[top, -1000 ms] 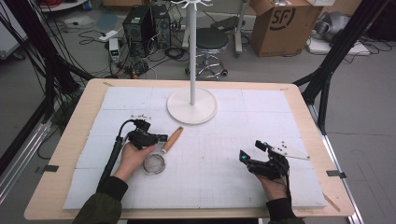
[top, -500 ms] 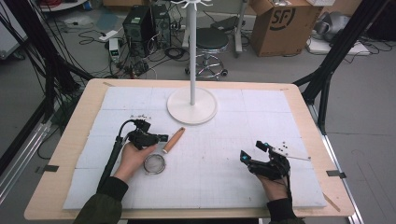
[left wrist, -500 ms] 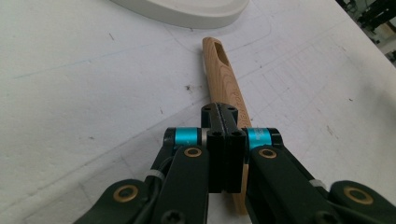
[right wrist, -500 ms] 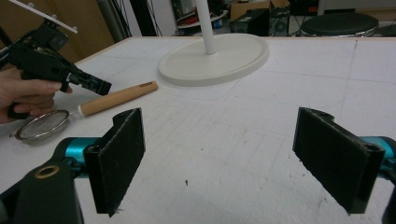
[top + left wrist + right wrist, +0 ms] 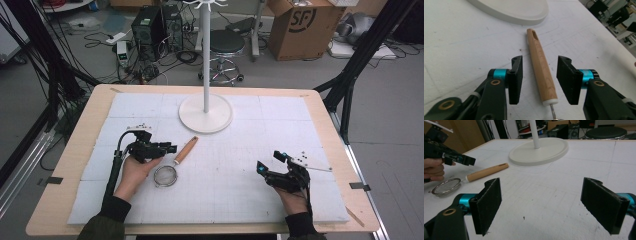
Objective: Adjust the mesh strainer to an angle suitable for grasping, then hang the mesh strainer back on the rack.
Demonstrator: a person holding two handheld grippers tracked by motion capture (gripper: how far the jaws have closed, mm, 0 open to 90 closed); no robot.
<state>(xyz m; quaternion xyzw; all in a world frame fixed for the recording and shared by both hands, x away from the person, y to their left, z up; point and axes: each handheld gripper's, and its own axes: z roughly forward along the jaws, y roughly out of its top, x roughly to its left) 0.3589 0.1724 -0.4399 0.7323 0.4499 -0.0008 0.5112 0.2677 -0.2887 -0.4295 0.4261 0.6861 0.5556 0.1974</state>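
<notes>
A small strainer lies on the white mat, its wire mesh bowl (image 5: 166, 176) near the person's left hand and its wooden handle (image 5: 186, 150) pointing toward the stand. My left gripper (image 5: 170, 148) sits low over the handle's near end. Its jaws have just been opening, and in the left gripper view the handle (image 5: 541, 67) lies between them, touched by neither pad; the gripper (image 5: 539, 81) is open. My right gripper (image 5: 270, 161) rests at the right front of the mat, open wide (image 5: 549, 205) with nothing between its jaws. From there the strainer (image 5: 445, 186) shows at far left.
A white stand with a round base (image 5: 206, 113) and a tall pole rises at the back middle of the mat, just beyond the handle's tip. The base (image 5: 516, 8) is close ahead of the left gripper. The table's wooden rim (image 5: 75, 150) frames the mat.
The left gripper's jaws look slightly wider around the handle's end. Both hands and the strainer lie where they were.
</notes>
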